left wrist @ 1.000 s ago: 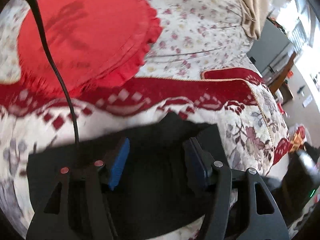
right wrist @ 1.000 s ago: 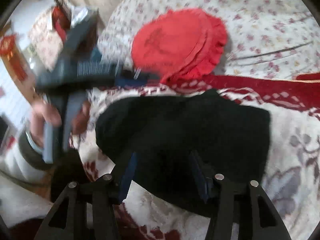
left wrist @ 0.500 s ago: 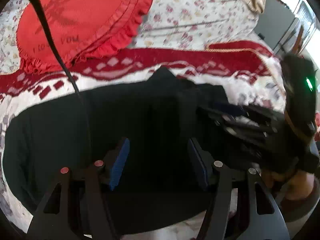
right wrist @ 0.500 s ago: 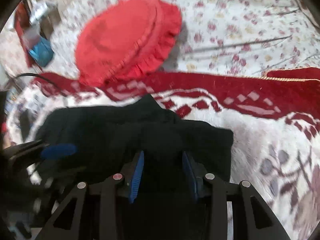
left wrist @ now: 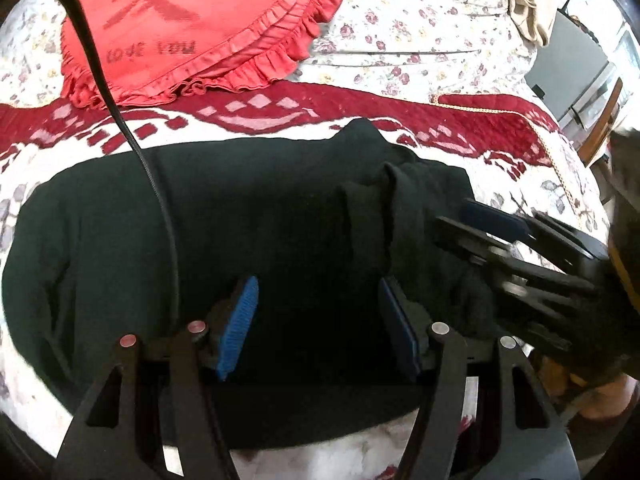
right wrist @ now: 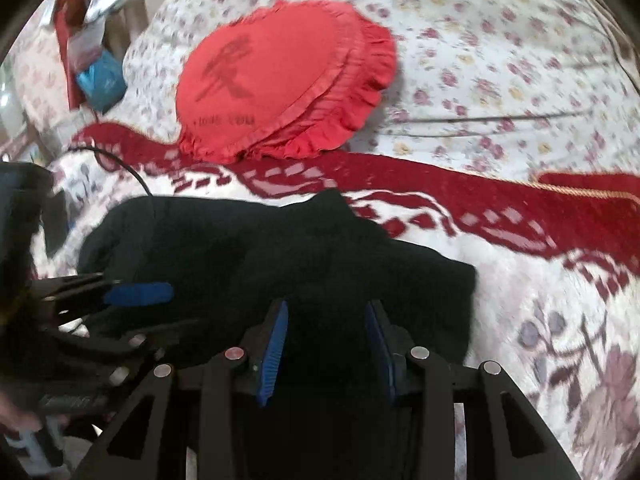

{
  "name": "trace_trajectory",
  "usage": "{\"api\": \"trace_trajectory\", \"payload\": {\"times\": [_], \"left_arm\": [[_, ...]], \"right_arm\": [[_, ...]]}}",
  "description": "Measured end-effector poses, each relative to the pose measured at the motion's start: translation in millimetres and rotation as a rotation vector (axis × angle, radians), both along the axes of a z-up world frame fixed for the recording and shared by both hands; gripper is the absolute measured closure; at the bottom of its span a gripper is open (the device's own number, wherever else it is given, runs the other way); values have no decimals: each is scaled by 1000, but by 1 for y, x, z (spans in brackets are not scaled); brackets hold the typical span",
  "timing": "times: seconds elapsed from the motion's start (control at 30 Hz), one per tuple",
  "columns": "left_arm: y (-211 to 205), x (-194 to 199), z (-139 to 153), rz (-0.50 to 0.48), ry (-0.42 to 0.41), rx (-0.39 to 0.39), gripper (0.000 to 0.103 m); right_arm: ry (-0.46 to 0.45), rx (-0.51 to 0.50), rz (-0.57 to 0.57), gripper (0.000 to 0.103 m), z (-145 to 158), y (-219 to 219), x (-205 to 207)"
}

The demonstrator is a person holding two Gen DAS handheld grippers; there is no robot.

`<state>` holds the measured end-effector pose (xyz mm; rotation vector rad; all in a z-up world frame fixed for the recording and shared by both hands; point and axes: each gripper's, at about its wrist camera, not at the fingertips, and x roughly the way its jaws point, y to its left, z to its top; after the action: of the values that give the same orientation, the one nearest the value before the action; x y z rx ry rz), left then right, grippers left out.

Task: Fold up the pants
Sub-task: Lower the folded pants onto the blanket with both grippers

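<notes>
My left gripper (left wrist: pixel 318 320) has its fingers opening over the black pants (left wrist: pixel 224 216), not pressing them. My right gripper (right wrist: pixel 326 344) is narrower, a fold between its fingers; grip unclear. The pants lie on the bed (right wrist: pixel 540 308), a red cushion (left wrist: pixel 192 24) beyond.

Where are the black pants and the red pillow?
black pants (left wrist: pixel 260 240): left wrist view, on the flat middle of the cloth.
red pillow (right wrist: pixel 272 80): right wrist view, on its smooth face inside the frill.
</notes>
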<state>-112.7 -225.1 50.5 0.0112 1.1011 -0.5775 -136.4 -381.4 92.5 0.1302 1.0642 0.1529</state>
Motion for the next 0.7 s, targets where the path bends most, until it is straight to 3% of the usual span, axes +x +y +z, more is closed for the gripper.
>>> {"api": "trace_trajectory", "payload": {"times": [0.1, 0.2, 0.4, 0.57, 0.7], "left_arm": [[9, -4, 7, 17, -26, 12, 41], [20, -7, 14, 43, -52, 31, 41], [41, -8, 20, 88, -85, 35, 41], [50, -9, 21, 113, -83, 27, 41], [59, -12, 24, 128, -88, 40, 41]], "right_arm": [[38, -7, 18, 65, -19, 12, 20], [47, 8, 2, 64, -16, 12, 23], [9, -37, 9, 60, 12, 17, -11], [54, -3, 3, 56, -11, 30, -30], [47, 4, -9, 55, -1, 29, -30]]}}
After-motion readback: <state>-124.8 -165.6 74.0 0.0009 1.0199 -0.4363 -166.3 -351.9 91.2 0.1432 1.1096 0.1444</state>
